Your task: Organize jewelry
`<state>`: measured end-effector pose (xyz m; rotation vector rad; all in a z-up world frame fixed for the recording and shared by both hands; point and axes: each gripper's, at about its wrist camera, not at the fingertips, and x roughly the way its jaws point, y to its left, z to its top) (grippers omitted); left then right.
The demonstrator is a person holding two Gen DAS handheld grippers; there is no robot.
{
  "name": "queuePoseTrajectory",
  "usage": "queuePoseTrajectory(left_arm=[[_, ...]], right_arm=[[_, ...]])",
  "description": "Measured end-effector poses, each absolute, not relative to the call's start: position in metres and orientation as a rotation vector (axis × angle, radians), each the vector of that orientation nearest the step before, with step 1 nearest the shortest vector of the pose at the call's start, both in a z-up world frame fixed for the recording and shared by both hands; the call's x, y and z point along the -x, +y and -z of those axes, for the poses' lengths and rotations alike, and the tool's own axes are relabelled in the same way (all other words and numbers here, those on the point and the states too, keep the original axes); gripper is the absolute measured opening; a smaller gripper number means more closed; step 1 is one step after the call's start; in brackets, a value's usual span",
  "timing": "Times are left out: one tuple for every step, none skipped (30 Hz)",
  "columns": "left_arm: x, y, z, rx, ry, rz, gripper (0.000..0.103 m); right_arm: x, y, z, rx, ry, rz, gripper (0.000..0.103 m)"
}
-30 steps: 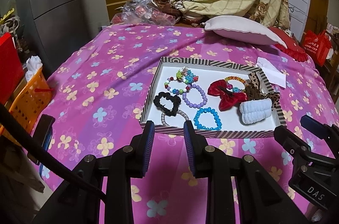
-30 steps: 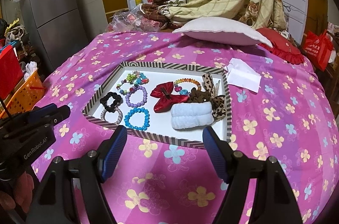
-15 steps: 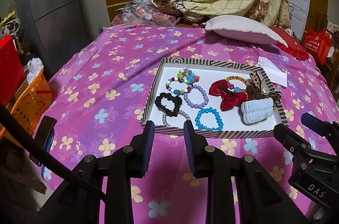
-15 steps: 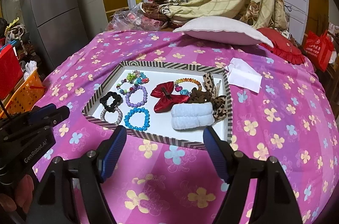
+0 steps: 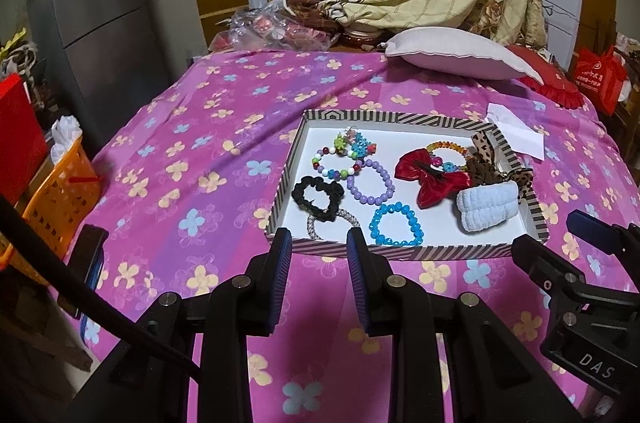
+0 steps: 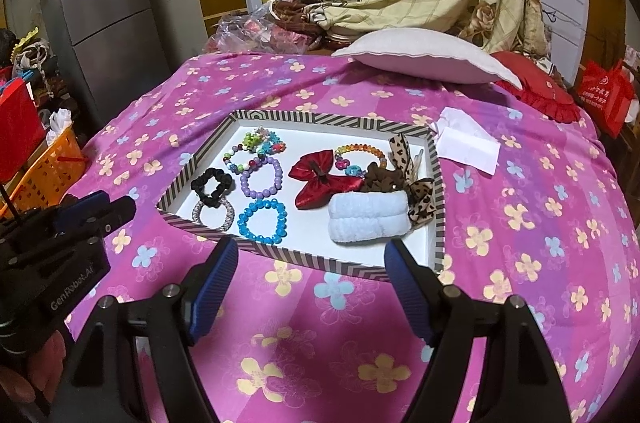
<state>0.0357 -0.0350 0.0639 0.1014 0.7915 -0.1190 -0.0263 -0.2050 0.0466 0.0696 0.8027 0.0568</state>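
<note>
A shallow white tray with a black-and-white striped rim [image 5: 404,253] [image 6: 304,265] is seen lying on a magenta bedspread printed with yellow and blue flowers [image 5: 192,159] [image 6: 540,207]. The jewelry is gathered inside it. In the left wrist view, a black fabric scrunchie [image 5: 318,197] is placed at 9 o'clock in the tray, overlapping a silver sparkly bracelet [image 5: 346,219] toward 7 o'clock. A bracelet of lilac beads [image 5: 370,181] is found near the centre, with a bracelet of turquoise faceted beads [image 5: 396,225] at 6 o'clock. A multicoloured bead bracelet with flower charms [image 5: 340,155] is set at 11 o'clock. A glossy red bow [image 5: 432,179] is laid just right of centre, and a rolled white terry band [image 5: 488,205] is at 4 o'clock, beside a leopard-print bow [image 5: 492,159] at 2 o'clock.

The left gripper [image 5: 316,279] is held just short of the tray's near rim, its blue-padded jaws parted and nothing between them. The right gripper [image 6: 310,287] is likewise held before the near rim, jaws spread wide and empty. A pale pink pillow [image 6: 424,59] is seen at 12 o'clock on the bed, and a folded white paper [image 6: 466,139] lies just beyond the tray's far right corner.
</note>
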Motion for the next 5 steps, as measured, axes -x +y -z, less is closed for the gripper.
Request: queuePoseTrajectory(left_arm=[[-0.037, -0.034, -0.063, -0.095, 0.794, 0.127, 0.045], [-0.038, -0.033, -0.063, -0.093, 0.797, 0.13, 0.045], [-0.039, -0.032, -0.063, -0.098, 0.796, 0.128, 0.045], [-0.04, -0.029, -0.063, -0.109, 0.791, 0.123, 0.045], [-0.041, -0.026, -0.063, -0.114, 0.787, 0.118, 0.045]], right_arm=[[0.027, -0.207, -0.047, -0.077, 0.8, -0.066, 0.079], [0.029, -0.21, -0.046, -0.08, 0.8, -0.069, 0.079], [0.03, -0.214, -0.046, -0.078, 0.801, -0.065, 0.079], [0.031, -0.22, -0.044, -0.074, 0.802, -0.053, 0.079], [0.033, -0.228, -0.043, -0.069, 0.801, -0.035, 0.08]])
